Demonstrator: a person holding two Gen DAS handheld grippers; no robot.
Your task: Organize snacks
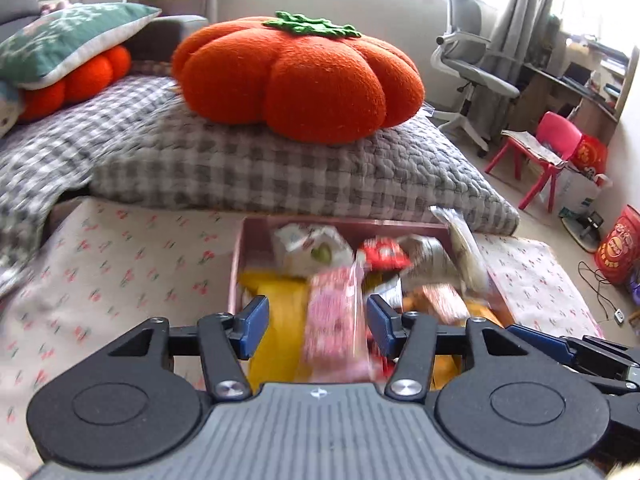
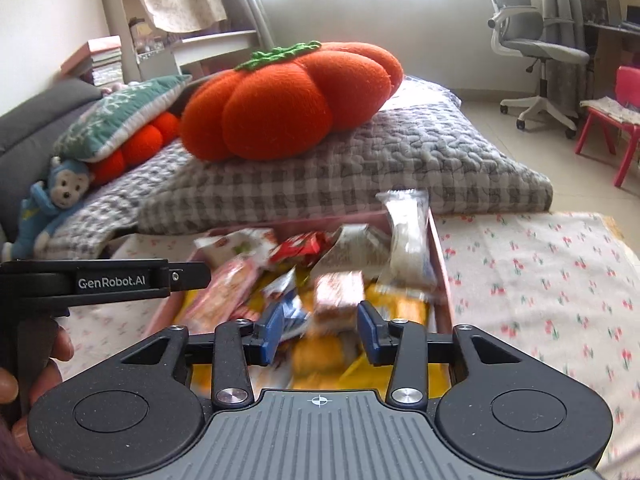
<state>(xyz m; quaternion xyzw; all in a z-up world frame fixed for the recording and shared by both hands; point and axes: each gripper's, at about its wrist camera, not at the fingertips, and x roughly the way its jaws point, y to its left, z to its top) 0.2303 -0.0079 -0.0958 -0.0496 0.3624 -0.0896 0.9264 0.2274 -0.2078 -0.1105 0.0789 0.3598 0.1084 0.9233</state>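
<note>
1. big orange pumpkin cushion (image 1: 300, 76) sitting on a folded grey checked quilt (image 1: 288, 172)
2. green patterned pillow (image 1: 68, 40) over a second orange cushion (image 1: 76, 80)
3. little blue monkey plush (image 2: 56, 196) by the grey sofa
4. grey office chair (image 1: 472, 60), red kid's chair (image 1: 548, 148) on the floor
5. cherry-print sheet (image 1: 120, 264) underneath

Snack wrappers in pink box (image 1: 240, 256) smeared by motion blur, print unreadable. Near edge of box hidden behind left gripper (image 1: 316, 326) body; same deal under right gripper (image 2: 320, 330). Pink packet (image 1: 334, 320) blurry, lower end lost behind gripper body, can't tell if touching pads. Yellow bag (image 1: 282, 320) mostly buried under other packs. Orange-red packet (image 2: 338, 292) between right fingers, contact unclear. Second orange cushion (image 1: 80, 76) half hidden under green pillow (image 1: 68, 40). Red chair (image 2: 624, 120) cut off at right edge. Hand (image 2: 24, 368) cut off at left edge.
</note>
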